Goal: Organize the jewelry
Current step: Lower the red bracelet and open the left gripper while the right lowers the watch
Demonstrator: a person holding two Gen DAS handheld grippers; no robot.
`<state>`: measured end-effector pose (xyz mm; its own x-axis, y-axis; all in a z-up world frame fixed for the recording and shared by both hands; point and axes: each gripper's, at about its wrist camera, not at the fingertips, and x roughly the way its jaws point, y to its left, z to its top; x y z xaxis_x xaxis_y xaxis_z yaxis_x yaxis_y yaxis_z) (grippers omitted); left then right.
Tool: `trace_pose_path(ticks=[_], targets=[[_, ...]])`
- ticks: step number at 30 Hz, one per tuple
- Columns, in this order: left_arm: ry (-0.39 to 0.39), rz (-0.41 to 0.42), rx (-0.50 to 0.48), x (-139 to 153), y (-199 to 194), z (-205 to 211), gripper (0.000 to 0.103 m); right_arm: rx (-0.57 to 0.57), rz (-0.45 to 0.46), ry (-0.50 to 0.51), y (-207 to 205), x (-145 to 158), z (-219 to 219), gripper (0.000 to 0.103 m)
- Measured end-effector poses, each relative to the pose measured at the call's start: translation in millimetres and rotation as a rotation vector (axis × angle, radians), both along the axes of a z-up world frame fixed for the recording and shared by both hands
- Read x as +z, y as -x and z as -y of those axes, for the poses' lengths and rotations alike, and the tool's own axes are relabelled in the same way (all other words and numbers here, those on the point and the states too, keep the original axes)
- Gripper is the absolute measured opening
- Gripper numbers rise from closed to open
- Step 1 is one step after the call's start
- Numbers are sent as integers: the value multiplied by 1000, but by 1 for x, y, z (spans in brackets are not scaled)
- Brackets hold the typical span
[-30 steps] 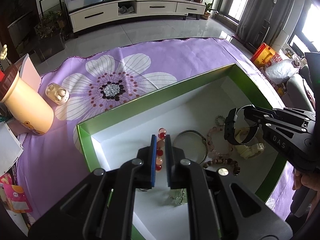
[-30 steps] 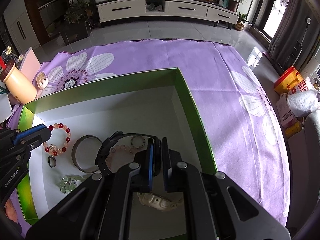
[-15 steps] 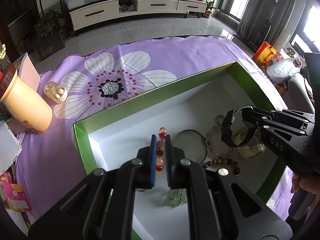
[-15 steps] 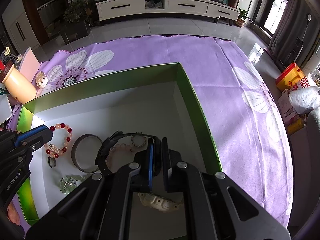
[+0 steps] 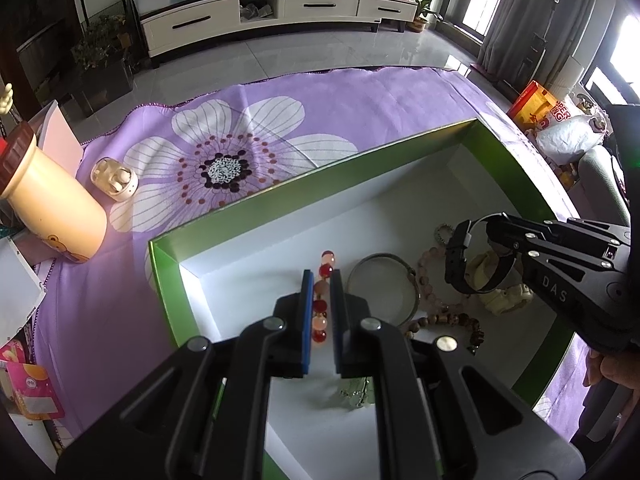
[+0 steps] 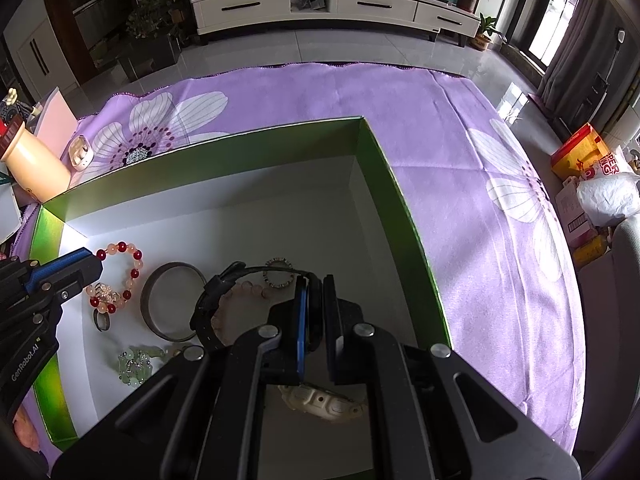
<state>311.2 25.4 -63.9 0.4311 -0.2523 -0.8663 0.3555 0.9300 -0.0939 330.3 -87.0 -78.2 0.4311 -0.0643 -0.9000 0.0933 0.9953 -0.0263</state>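
Note:
A green box [image 5: 320, 172] with a white floor holds the jewelry. My left gripper [image 5: 321, 276] is shut on a red and pink bead bracelet [image 6: 134, 270], whose loop extends beyond the fingertips. My right gripper [image 6: 315, 284] is shut on a black watch [image 6: 212, 304] and holds it above a cream watch [image 5: 506, 298]. Seen from the left wrist, the right gripper [image 5: 496, 228] comes in from the right with the black watch [image 5: 456, 260] hanging from it. A metal bangle [image 6: 172, 266] lies between the two grippers.
Pink beads [image 5: 426, 276], brown beads [image 5: 448, 318], a green jade piece [image 6: 134, 364] and a small ring [image 6: 102, 322] lie on the box floor. A cream bottle [image 5: 52, 208] and an earbud case [image 5: 114, 178] stand on the purple flowered cloth [image 5: 360, 120] at left.

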Motion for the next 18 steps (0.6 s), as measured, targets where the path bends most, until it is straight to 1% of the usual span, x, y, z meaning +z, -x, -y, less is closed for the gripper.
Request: trace_pose_path(ticks=[18], targets=[[1, 3, -2, 3, 3, -1, 8, 4, -5, -28, 4, 0, 0, 7]])
